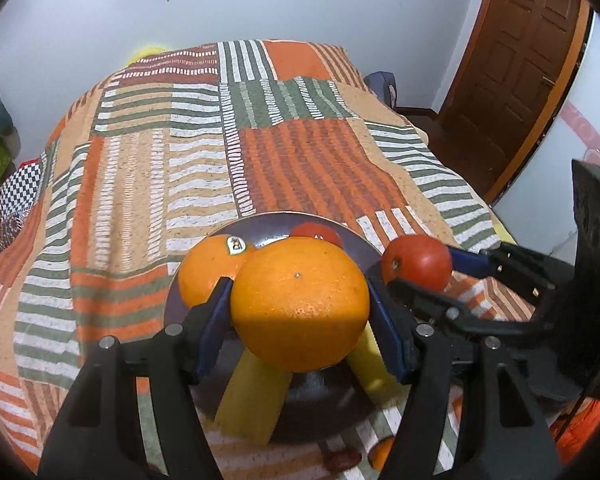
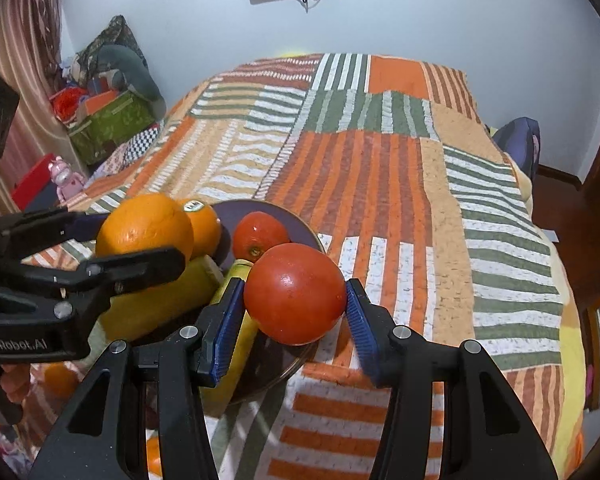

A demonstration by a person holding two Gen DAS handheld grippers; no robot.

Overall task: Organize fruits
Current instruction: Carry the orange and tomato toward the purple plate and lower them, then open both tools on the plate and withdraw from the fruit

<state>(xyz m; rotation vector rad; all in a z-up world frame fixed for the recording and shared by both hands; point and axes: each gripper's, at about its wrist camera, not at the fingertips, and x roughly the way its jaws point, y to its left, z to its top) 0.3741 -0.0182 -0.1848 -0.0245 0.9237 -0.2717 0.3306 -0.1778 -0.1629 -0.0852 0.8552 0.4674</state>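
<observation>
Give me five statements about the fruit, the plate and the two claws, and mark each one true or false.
1. The left claw grips a large orange between its blue pads. True.
2. The right claw is empty. False: it holds a red tomato.
3. The dark plate has no fruit on it. False: an orange with a sticker, a smaller red tomato and yellow bananas lie there.
4. The plate sits on a striped patchwork bedspread. True.
5. The held orange carries a sticker. False: its visible side shows none; the sticker is on the orange behind it.
</observation>
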